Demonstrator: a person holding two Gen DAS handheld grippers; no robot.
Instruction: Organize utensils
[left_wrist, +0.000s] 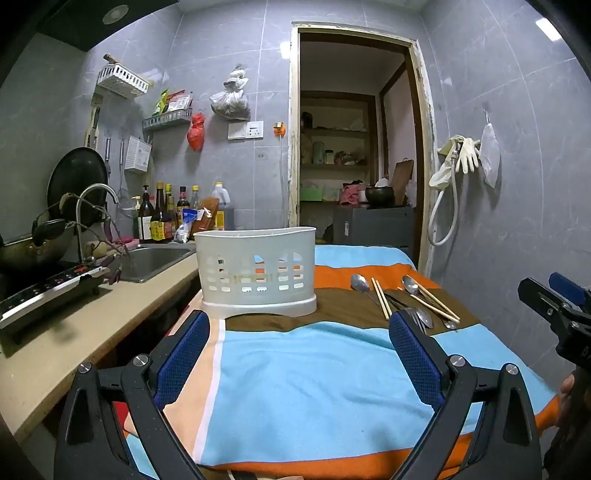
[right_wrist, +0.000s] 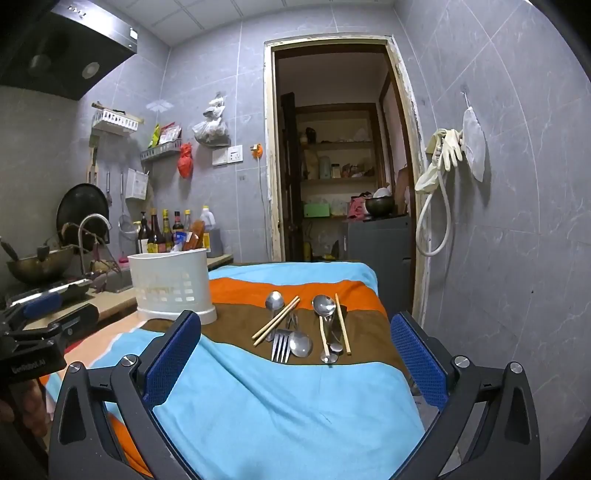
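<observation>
Nearest the cameras, both claws are hanging over the striped cloth (right_wrist: 295, 413) with nothing between their blue pads. The left gripper (left_wrist: 299, 341) is standing spread wide above the light-blue band, and the right gripper (right_wrist: 295, 341) is spread just as wide, also holding nothing. Past the right gripper's tips, at about 12 o'clock and near, the loose utensils are lying on the brown band: a fork (right_wrist: 281, 347) and a spoon (right_wrist: 301, 343) closest, a pair of chopsticks (right_wrist: 276, 322) slanting toward 1 o'clock, then a second spoon (right_wrist: 324, 305) with single chopsticks beside it. From the left gripper this heap is sitting at roughly 1 o'clock, just beyond its right finger. The white utensil basket (left_wrist: 255, 271) is standing upright on the cloth, apart from both claws: at 12 o'clock from the left gripper and about 10 o'clock from the right. Farther off at 9 to 10 o'clock, the sink (left_wrist: 155, 258) and sauce bottles (left_wrist: 162, 214) are lining the counter, and an open doorway (right_wrist: 332, 166) is showing beyond.
</observation>
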